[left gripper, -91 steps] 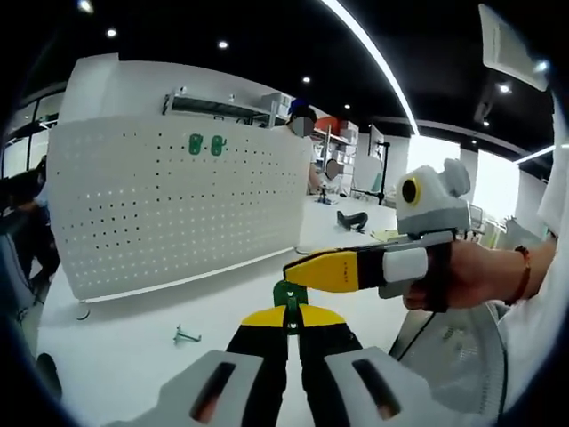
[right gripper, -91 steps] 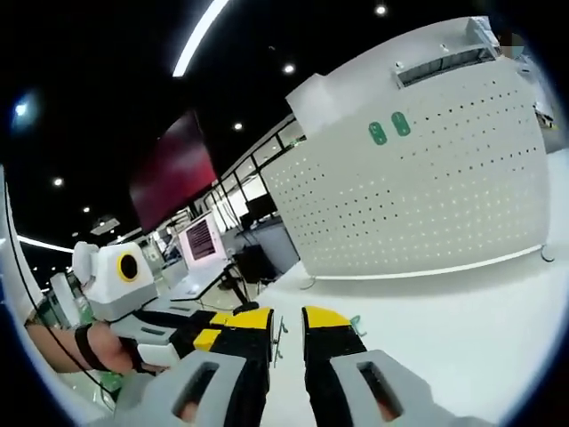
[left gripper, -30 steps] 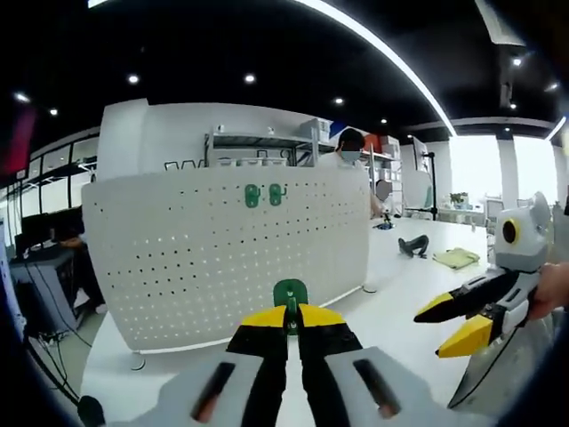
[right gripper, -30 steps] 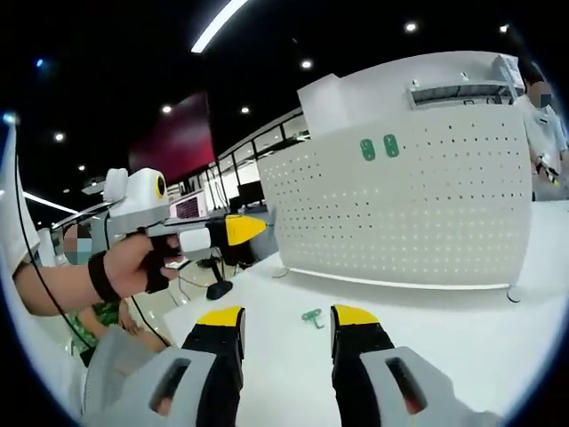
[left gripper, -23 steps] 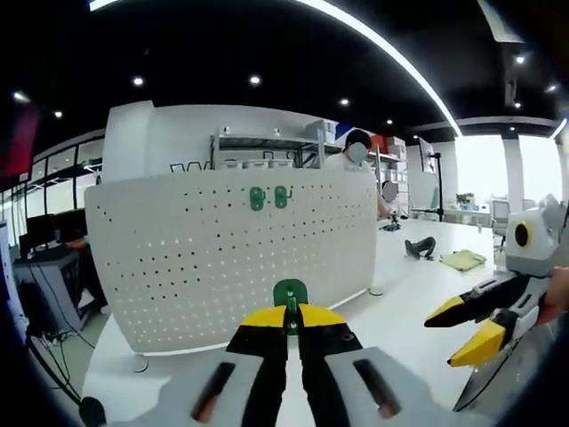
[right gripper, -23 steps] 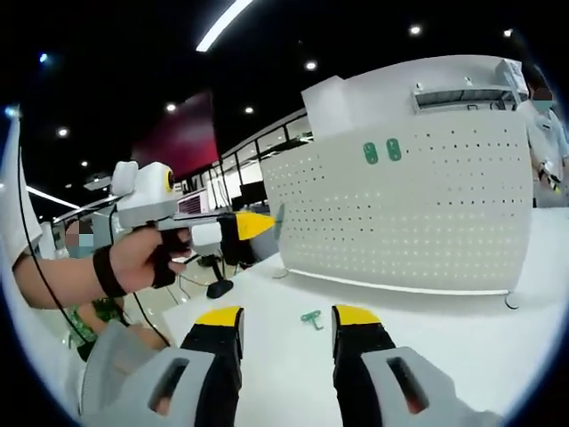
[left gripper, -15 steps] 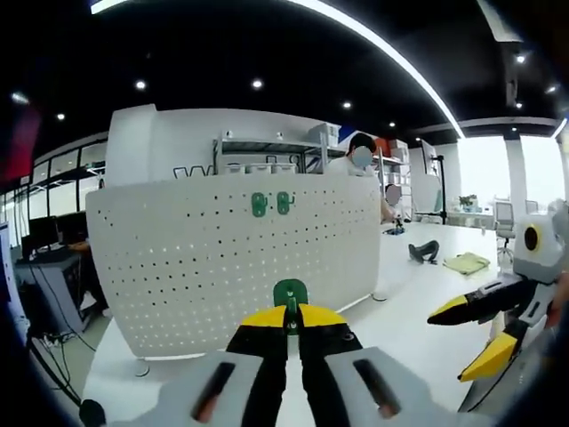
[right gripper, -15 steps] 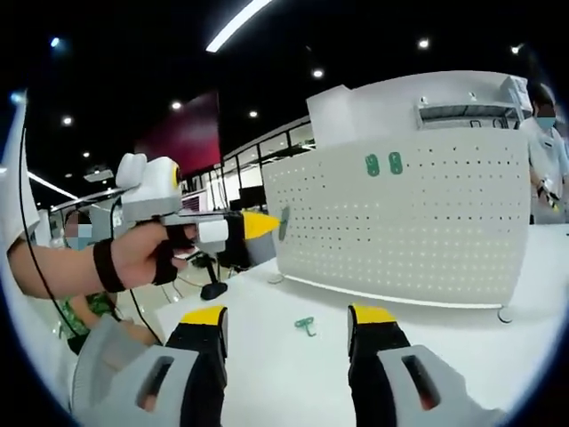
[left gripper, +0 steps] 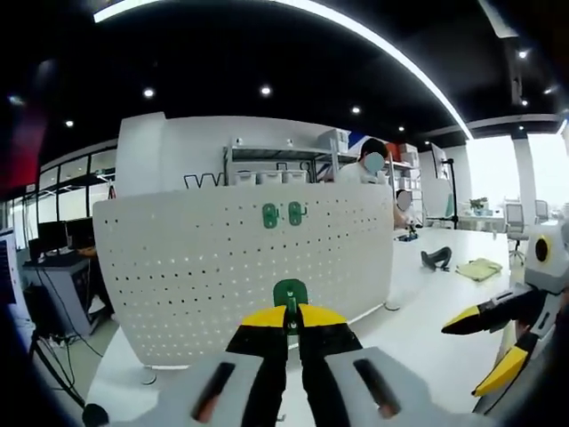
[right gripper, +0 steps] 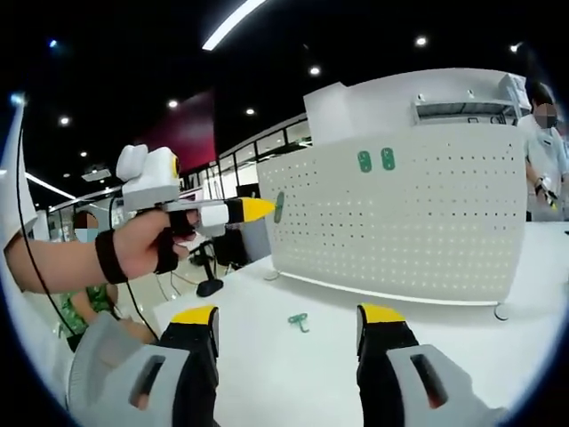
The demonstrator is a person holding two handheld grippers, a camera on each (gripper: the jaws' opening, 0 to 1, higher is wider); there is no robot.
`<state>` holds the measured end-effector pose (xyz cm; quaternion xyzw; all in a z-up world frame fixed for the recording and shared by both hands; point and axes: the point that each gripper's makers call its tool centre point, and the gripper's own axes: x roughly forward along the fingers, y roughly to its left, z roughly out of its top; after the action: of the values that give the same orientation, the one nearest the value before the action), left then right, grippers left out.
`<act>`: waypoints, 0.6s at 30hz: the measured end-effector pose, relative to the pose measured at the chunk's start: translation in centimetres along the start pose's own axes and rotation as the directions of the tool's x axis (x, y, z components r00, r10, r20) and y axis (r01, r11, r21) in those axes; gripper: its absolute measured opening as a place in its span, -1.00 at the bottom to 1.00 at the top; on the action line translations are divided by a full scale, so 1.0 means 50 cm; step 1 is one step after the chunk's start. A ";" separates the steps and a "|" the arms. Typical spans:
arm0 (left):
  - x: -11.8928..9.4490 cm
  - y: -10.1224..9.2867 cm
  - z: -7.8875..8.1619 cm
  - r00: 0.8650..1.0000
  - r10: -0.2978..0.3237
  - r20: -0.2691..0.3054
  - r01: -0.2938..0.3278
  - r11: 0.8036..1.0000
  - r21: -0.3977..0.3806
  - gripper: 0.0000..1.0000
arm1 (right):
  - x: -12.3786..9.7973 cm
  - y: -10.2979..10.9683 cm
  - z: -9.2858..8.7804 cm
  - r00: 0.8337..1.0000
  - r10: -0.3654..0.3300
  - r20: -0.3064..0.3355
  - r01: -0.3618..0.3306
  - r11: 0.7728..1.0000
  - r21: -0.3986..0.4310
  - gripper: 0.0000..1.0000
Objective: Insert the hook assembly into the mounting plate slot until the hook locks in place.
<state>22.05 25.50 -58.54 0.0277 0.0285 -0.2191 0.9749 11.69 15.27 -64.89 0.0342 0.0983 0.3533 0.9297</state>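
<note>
My left gripper is shut on a green hook, held upright in front of the white perforated mounting plate. Two green hooks hang near the plate's top edge. In the right gripper view the left gripper comes in from the left with the green hook at its tip, close to the plate where the two hung hooks sit. My right gripper stands open with nothing between its fingers; it also appears open at the right of the left gripper view.
A loose green hook lies on the white table before the plate. A person stands behind the plate's right end. Shelving rises behind the plate. A dark object and a yellow-green cloth lie on the far table.
My left gripper has carried the green hook closer to the plate. My right gripper's jaws have spread wider.
</note>
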 end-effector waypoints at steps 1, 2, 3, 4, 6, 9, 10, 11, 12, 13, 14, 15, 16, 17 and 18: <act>0.004 -0.001 0.002 1.000 0.003 0.002 -0.003 1.000 -0.002 -0.93 | -0.002 0.000 0.000 1.000 0.005 0.003 -0.005 1.000 0.001 0.28; 0.005 -0.002 0.002 1.000 0.002 0.002 -0.002 1.000 -0.002 -0.93 | -0.004 -0.001 0.000 1.000 0.006 0.004 -0.006 1.000 0.000 0.28; 0.009 -0.004 0.004 1.000 0.001 0.005 -0.001 1.000 0.002 -0.94 | -0.005 -0.002 0.000 1.000 0.006 0.004 -0.006 1.000 -0.001 0.29; 0.012 -0.005 0.006 1.000 0.003 0.008 -0.003 1.000 0.005 -0.94 | -0.007 -0.007 -0.001 1.000 0.003 0.002 -0.003 1.000 -0.001 0.29; 0.019 -0.004 0.011 1.000 0.007 0.015 -0.007 1.000 -0.002 -0.93 | -0.009 -0.012 -0.002 1.000 0.001 0.001 -0.001 1.000 0.002 0.29; 0.037 -0.002 0.012 1.000 0.008 0.012 -0.008 1.000 -0.002 -0.93 | -0.012 -0.018 -0.003 1.000 0.005 0.003 -0.005 1.000 0.024 0.28; 0.039 0.000 0.015 1.000 0.012 0.013 -0.012 1.000 0.000 -0.93 | -0.012 -0.019 -0.005 1.000 0.004 0.002 -0.004 1.000 0.025 0.28; 0.041 0.003 0.022 1.000 0.017 0.023 -0.017 1.000 0.003 -0.93 | -0.013 -0.020 -0.005 1.000 0.002 0.002 -0.002 1.000 0.024 0.28; 0.043 0.005 0.025 0.999 0.018 0.030 -0.018 1.000 0.006 -0.93 | -0.014 -0.021 -0.006 1.000 -0.001 0.002 0.001 1.000 0.023 0.28; 0.046 0.006 0.029 0.999 0.021 0.033 -0.021 1.000 0.008 -0.93 | -0.015 -0.023 -0.007 1.000 -0.002 0.002 0.002 1.000 0.027 0.28; 0.049 0.008 0.031 0.999 0.023 0.036 -0.023 1.000 0.011 -0.93 | -0.015 -0.024 -0.008 1.000 -0.002 0.001 0.002 0.999 0.033 0.28; 0.053 0.012 0.031 0.999 0.029 0.039 -0.029 1.000 0.010 -0.94 | -0.015 -0.025 -0.009 1.000 -0.002 0.000 0.002 0.999 0.037 0.28; 0.055 0.013 0.031 0.999 0.031 0.039 -0.032 0.999 0.007 -0.94 | -0.015 -0.026 -0.010 1.000 -0.003 -0.002 0.003 0.999 0.038 0.27; 0.059 0.017 0.030 0.999 0.037 0.038 -0.037 0.999 -0.003 -0.94 | -0.015 -0.027 -0.010 1.000 -0.004 -0.002 0.004 0.999 0.037 0.27; 0.062 0.018 0.030 0.998 0.041 0.040 -0.041 0.999 -0.003 -0.94 | -0.016 -0.028 -0.009 1.000 -0.005 -0.002 0.006 0.999 0.036 0.27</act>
<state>25.29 24.92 -57.20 0.0228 0.0085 -0.1994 0.9796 11.95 13.69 -65.42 0.0506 0.1055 0.3490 0.9298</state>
